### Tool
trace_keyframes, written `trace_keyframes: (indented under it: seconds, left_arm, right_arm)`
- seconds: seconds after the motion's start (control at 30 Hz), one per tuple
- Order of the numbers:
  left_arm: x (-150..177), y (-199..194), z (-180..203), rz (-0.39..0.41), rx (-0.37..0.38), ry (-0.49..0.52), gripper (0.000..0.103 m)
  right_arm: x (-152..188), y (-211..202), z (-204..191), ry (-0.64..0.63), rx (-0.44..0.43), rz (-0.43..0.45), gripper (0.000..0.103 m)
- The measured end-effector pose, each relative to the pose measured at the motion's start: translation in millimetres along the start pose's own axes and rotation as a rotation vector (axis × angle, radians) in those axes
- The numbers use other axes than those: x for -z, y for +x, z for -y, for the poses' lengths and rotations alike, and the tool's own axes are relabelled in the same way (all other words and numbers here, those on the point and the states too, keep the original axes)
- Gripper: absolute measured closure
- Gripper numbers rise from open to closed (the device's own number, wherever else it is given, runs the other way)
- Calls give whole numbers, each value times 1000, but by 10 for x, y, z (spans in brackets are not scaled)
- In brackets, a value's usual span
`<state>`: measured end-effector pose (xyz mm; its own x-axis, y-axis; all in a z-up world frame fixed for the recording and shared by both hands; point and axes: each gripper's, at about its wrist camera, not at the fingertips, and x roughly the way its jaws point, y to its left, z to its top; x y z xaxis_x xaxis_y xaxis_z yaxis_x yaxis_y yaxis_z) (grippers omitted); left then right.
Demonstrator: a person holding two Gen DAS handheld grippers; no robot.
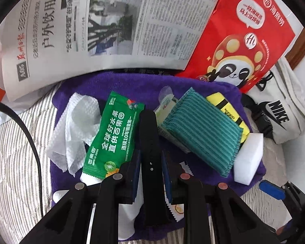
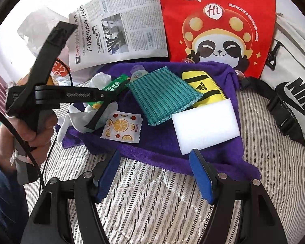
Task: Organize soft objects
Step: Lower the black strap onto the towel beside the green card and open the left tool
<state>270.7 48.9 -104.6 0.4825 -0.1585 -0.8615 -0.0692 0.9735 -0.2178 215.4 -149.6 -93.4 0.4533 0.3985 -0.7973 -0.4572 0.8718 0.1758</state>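
On the purple towel: a black strap lies lengthwise between the left gripper's fingers, its far end between the green packet and the teal pad
Left gripper: jaws drawn in close on either side of the black strap, appearing to pinch it; in the right wrist view this gripper reaches in from the left with its tips down among the white tissue
Right gripper: 2 blue pads spread wide, nothing between them, hanging over the near edge of the towel
Purple towel: spread flat on the striped bedding, carrying all the small items
Green packet: flat, just left of the strap, partly over the tissue
White tissue: crumpled, at the towel's left side
Teal striped pad: mid-towel, tilted, overlapping the yellow pouch
Yellow pouch: black stripes, behind the pad
White foam block: right front of the towel, touching the pad's corner
Fruit-print sachet: flat, between the tissue and the pad
Newspaper: beyond the towel's far edge
Red panda bag: right of the newspaper
Nike bag: far right, off the towel
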Motion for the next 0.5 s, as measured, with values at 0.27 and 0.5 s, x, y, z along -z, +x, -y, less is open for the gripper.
trace_keyframes:
  seconds: [0.27,0.5]
  left_arm:
    - [63,230,36,-34,-21,1,83]
    - [56,291,83,-45,-28,-3,82]
  right_arm:
    - [64,74,82,24,26,-17,33]
    - [78,71,109,30,49,-24,33]
